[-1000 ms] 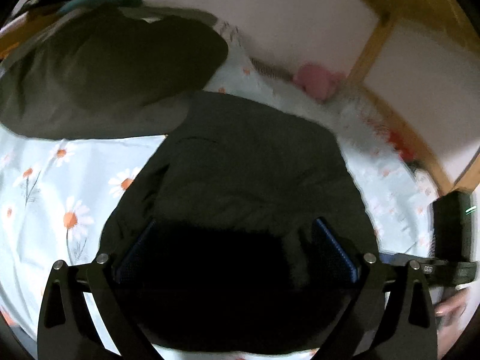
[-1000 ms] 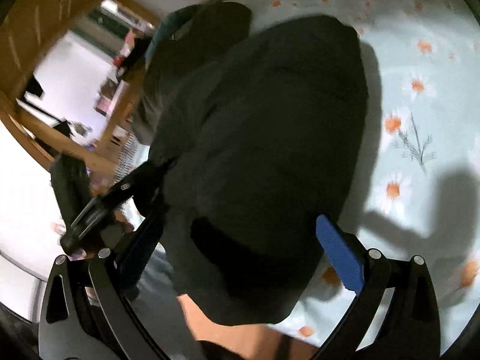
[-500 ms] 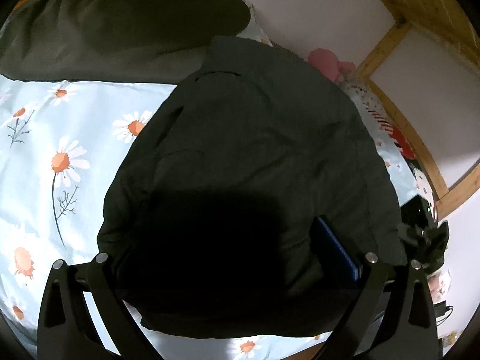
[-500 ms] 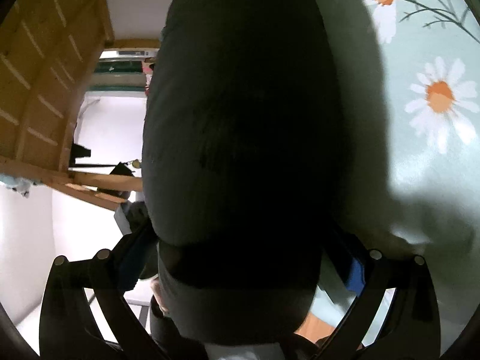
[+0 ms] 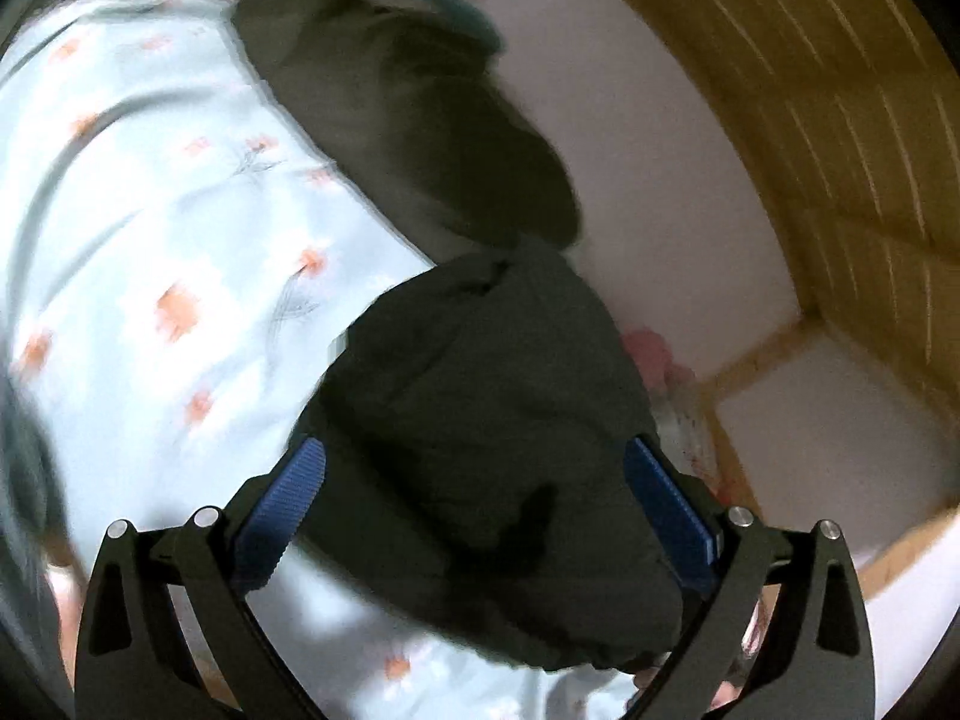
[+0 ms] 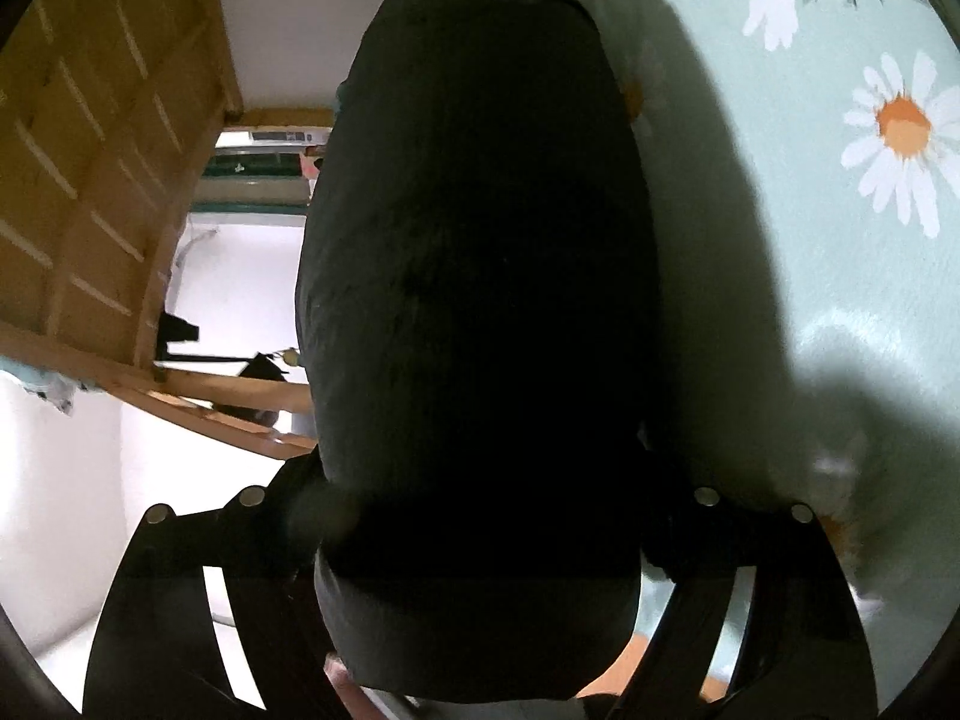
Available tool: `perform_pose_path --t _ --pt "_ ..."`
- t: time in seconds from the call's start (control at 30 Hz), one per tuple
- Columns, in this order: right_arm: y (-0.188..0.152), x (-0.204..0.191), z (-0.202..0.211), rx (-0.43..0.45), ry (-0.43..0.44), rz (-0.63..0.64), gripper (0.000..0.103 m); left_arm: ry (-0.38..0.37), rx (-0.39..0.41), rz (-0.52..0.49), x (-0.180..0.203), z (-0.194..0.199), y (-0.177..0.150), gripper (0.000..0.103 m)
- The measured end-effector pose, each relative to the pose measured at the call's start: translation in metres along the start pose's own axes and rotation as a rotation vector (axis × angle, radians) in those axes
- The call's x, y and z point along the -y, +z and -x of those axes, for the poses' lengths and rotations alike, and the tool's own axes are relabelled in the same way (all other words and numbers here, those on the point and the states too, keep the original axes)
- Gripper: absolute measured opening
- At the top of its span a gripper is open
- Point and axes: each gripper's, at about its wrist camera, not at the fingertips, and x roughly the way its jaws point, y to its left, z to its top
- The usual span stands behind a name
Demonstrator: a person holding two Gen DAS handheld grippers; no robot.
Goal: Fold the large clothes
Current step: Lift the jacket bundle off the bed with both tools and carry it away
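A folded black garment (image 5: 480, 420) lies as a thick bundle on the daisy-print bedsheet (image 5: 150, 276). My left gripper (image 5: 474, 510) is open, its blue pads on either side of the bundle's near end. In the right wrist view the same garment (image 6: 480, 300) fills the middle of the frame. My right gripper (image 6: 480, 516) is wide open around the bundle's near end; its pads are hidden in shadow. The left wrist view is motion-blurred.
A second dark olive garment (image 5: 408, 120) lies further back on the bed near the white wall (image 5: 660, 180). A pink soft toy (image 5: 648, 354) sits by the wall. A wooden bed frame (image 6: 102, 138) and slats rise beside the bed.
The left wrist view has swung round and pulled back, and both blue pads now show beside the bundle. The right gripper stays around the bundle, slightly closer.
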Motion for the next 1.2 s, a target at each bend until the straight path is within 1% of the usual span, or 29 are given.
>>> perform_pose_path --t 0.07,0.1,0.13,0.17,0.2,0.23,0.33,0.4,0.43,0.5,0.53,0.57,0.63,0.7,0.8,0.83,0.9,0.93,0.97,1.0,1.03,1.1,1.13,1.17,1.2 --pt "0.001 0.001 0.000 0.000 0.007 -0.004 0.081 -0.038 -0.036 0.123 -0.016 -0.002 -0.015 0.098" --pt "-0.001 0.001 0.001 -0.003 0.010 -0.006 0.082 -0.063 -0.072 0.193 -0.025 -0.011 -0.023 0.098" --pt "-0.001 0.002 0.001 -0.008 0.013 -0.010 0.082 -0.066 -0.109 0.226 -0.029 -0.020 -0.027 0.098" --pt "-0.002 0.003 0.000 -0.014 0.018 -0.014 0.082 -0.044 -0.187 0.262 -0.034 -0.036 -0.035 0.098" --pt "-0.003 0.000 -0.002 -0.018 0.021 -0.018 0.083 -0.052 -0.227 0.296 -0.038 -0.047 -0.039 0.098" --pt "-0.004 0.002 -0.002 -0.025 0.022 -0.019 0.083 -0.088 -0.239 0.343 -0.042 -0.057 -0.044 0.098" --pt "-0.004 0.000 -0.006 -0.034 0.026 -0.023 0.084 -0.178 -0.214 0.452 -0.048 -0.072 -0.051 0.099" --pt "-0.005 0.000 -0.006 -0.042 0.030 -0.024 0.084 -0.232 -0.206 0.486 -0.047 -0.078 -0.051 0.098" --pt "-0.005 0.000 -0.007 -0.050 0.037 -0.026 0.084 -0.275 -0.194 0.478 -0.044 -0.076 -0.049 0.097" --pt "-0.005 0.006 -0.006 -0.059 0.051 -0.032 0.086 -0.336 -0.180 0.426 -0.037 -0.073 -0.044 0.097" --pt "-0.006 0.008 -0.006 -0.061 0.055 -0.031 0.086 -0.358 -0.178 0.402 -0.034 -0.072 -0.043 0.097" --pt "-0.006 0.010 -0.006 -0.064 0.059 -0.032 0.086 -0.363 -0.180 0.403 -0.034 -0.072 -0.043 0.097" --pt "-0.006 0.010 -0.006 -0.071 0.048 -0.021 0.086 -0.356 -0.180 0.405 -0.037 -0.073 -0.043 0.097" --pt "-0.006 0.009 -0.006 -0.076 0.041 -0.014 0.087 -0.357 -0.162 0.381 -0.032 -0.071 -0.040 0.097" --pt "-0.006 0.011 -0.005 -0.088 0.036 -0.001 0.087 -0.346 -0.146 0.275 -0.018 -0.067 -0.028 0.097" --pt "-0.006 0.010 -0.006 -0.095 0.029 0.006 0.087 -0.330 -0.131 0.226 -0.011 -0.069 -0.026 0.097" --pt "-0.008 0.009 -0.009 -0.103 0.015 0.019 0.087 -0.297 -0.114 0.162 -0.001 -0.075 -0.031 0.097" --pt "-0.009 0.008 -0.010 -0.107 0.007 0.026 0.087 -0.262 -0.107 0.122 0.002 -0.080 -0.031 0.097" --pt "-0.010 0.009 -0.011 -0.108 0.001 0.029 0.087 -0.224 -0.118 0.099 0.003 -0.084 -0.031 0.097" --pt "-0.012 0.009 -0.012 -0.105 -0.003 0.034 0.087 -0.219 -0.131 0.110 -0.001 -0.089 -0.030 0.098" --pt "-0.013 0.009 -0.011 -0.098 0.000 0.037 0.088 -0.233 -0.166 0.142 -0.006 -0.095 -0.027 0.098" --pt "-0.016 0.009 -0.010 -0.064 0.019 0.044 0.092 -0.259 -0.238 0.181 -0.009 -0.105 -0.022 0.098" --pt "-0.018 0.010 -0.009 -0.046 0.024 0.044 0.094 -0.270 -0.263 0.176 -0.009 -0.107 -0.020 0.096" --pt "-0.019 0.009 -0.009 -0.028 0.030 0.048 0.098 -0.276 -0.276 0.163 -0.008 -0.107 -0.020 0.092" --pt "-0.020 0.006 -0.011 -0.016 0.016 0.061 0.100 -0.281 -0.292 0.143 -0.006 -0.108 -0.019 0.086"
